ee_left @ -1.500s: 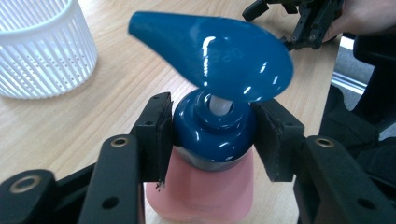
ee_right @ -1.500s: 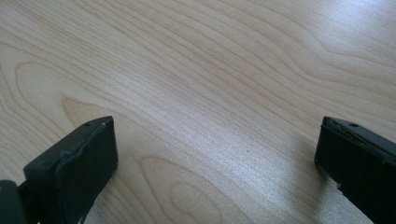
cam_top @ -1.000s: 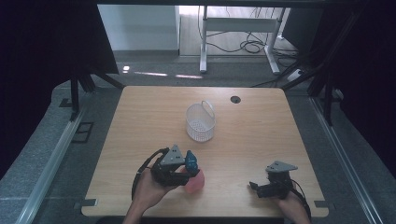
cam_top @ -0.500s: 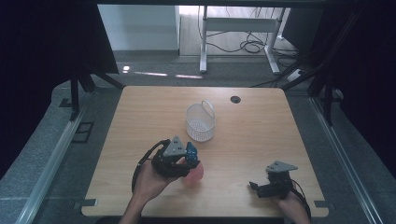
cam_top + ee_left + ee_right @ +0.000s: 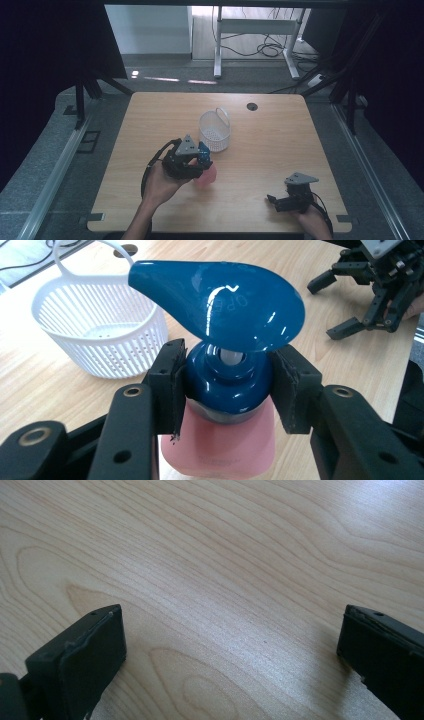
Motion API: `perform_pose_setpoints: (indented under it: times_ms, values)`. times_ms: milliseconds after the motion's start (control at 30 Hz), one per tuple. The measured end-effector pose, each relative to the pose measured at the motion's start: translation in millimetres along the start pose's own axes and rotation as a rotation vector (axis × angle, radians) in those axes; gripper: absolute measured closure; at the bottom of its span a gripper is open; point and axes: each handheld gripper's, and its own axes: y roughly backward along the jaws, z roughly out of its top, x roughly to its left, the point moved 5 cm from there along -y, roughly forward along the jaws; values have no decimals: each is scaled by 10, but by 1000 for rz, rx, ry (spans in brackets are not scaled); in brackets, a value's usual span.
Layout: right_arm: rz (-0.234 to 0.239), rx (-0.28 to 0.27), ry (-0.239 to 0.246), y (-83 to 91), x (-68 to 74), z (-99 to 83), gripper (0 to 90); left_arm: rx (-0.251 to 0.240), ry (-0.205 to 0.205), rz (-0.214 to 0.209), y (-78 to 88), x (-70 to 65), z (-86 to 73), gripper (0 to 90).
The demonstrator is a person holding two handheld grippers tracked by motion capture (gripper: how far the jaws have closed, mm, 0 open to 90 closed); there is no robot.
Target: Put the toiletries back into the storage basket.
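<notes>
- We see the left hand-held gripper [image 5: 227,385] clamped on the blue collar of a pink plastic bottle with a glossy blue pump head [image 5: 220,305] — the bottle sits near the middle of the pale wooden counter [image 5: 280,130], toward its near edge.
- The white perforated plastic basket with a loop handle [image 5: 215,131] stands just beyond the bottle, toward the far edge — the left hand is the nearer one.
- The right hand-held gripper [image 5: 292,200] rests by the near right corner, jaws wide and empty.
</notes>
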Motion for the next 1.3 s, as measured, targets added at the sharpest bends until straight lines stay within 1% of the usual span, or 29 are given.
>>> perform_pose_setpoints:
  times_ms: [133,333,633,933,1000,1300]
  values:
    - [-1,-2,3,-1,-2,1,0,6,3,8,10,55,56,528]
    - [0,0,0,-1,0,0,0,10,8,33,27,144,153,528]
    - [0,2,0,1,-1,0,0,-1,37,55,42,276,274,529]
    - [-1,-1,0,-1,0,0,0,7,39,81,21,393,390,529]
    - [-1,-1,-1,-1,0,0,0,3,44,84,19,413,424,529]
    - [-1,-1,-1,-1,0,0,0,-3,42,103,11,504,572,529]
